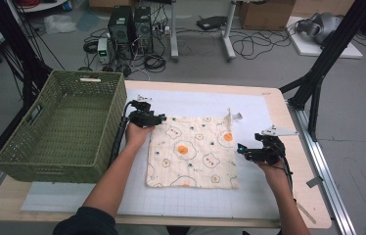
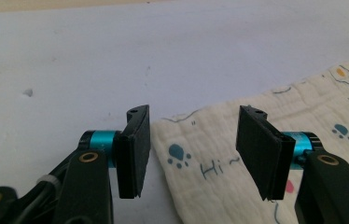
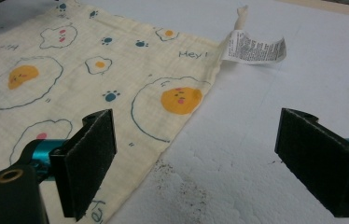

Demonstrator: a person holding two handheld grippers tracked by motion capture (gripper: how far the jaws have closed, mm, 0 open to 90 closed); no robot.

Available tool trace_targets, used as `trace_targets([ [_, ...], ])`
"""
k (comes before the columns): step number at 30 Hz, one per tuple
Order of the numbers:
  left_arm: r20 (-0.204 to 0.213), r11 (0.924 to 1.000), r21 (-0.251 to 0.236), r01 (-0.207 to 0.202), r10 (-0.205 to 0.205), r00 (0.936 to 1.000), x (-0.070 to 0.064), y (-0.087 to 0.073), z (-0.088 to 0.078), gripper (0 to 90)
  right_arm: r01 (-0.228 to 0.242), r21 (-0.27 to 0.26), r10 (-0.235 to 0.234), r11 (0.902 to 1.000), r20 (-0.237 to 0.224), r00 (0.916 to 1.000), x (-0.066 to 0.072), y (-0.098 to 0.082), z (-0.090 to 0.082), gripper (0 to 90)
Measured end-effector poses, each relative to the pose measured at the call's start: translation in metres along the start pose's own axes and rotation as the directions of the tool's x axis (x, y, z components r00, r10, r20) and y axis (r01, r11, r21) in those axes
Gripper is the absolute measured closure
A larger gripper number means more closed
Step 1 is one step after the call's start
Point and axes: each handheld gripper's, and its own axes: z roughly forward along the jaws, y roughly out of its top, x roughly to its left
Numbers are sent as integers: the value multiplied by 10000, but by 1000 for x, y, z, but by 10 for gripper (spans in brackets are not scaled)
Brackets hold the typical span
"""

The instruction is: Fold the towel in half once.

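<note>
the left gripper (image 1: 157, 119) sits at the near-left corner of the cloth (image 1: 193, 151) as the high view shows it, at the cloth's far left corner by the basket side, held in the person's left hand (image 1: 136, 133). in the left gripper view its jaws stand partly apart, and the corner of the cloth (image 2: 219, 154) lies on the mat between them; the pads do not press on it, so nothing is held. the fabric there shows a blue paw print and the word "hi"

the right gripper (image 1: 242, 149) rests at the cloth's right edge, held in the right hand (image 1: 271, 169). in the right gripper view its jaws stand wide apart: one pad hangs over the cloth's edge (image 3: 116, 93), the other over the bare white mat (image 3: 275, 84), and neither grips anything

the cloth lies flat and spread out in the middle of the mat, pale cream with fried-egg faces and paw prints. a white care label (image 3: 254, 46) sticks out from its far right corner, curled upward

a green woven basket (image 1: 61, 161) stands on the left end of the table (image 1: 274, 93), just beside the left forearm, apart from the cloth
</note>
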Motion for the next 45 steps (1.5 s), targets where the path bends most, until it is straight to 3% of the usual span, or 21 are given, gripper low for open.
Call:
trace_targets([
  [6,-267,9980,609,-151,168,9995,3,-5,12,494,-52,26,52,10000,-24,10000,0,0,0,119],
  [10,-696,9952,668,-709,755,9947,1,-6,12,597,-104,56,104,9999,-23,9999,0,0,1,120],
  [11,-774,9919,723,-1047,1102,9909,2,-7,11,643,-83,57,83,9999,-17,10000,0,0,1,120],
  [14,-275,9916,658,-1115,1135,9932,4,-8,10,828,-34,68,34,10000,59,10000,0,0,2,121],
  [15,-162,9907,617,-1214,1226,9923,5,-8,10,848,-16,38,16,10000,92,10000,-1,0,3,121],
  [23,10,9952,283,-935,935,9956,7,-9,6,870,-354,435,346,9984,200,9992,-13,14,23,126],
  [26,82,9963,181,-835,834,9965,7,-8,5,870,-560,849,567,9948,-65,9984,-21,27,40,247],
  [30,67,9967,76,-811,810,9967,8,-7,3,871,-330,970,346,9947,-148,9993,-22,45,62,395],
  [35,66,9962,174,-858,857,9963,7,-7,2,871,-483,1161,457,9921,243,9987,-25,55,85,482],
  [36,85,9964,154,-829,828,9965,7,-7,2,872,-524,1207,472,9913,456,9978,-25,58,95,534],
  [41,112,9958,288,-870,867,9962,6,-7,0,872,-256,1529,139,9879,768,9969,-25,64,117,602],
  [45,52,9971,96,-749,749,9972,8,-5,-2,873,300,1784,-437,9835,737,9963,-22,64,129,777],
])
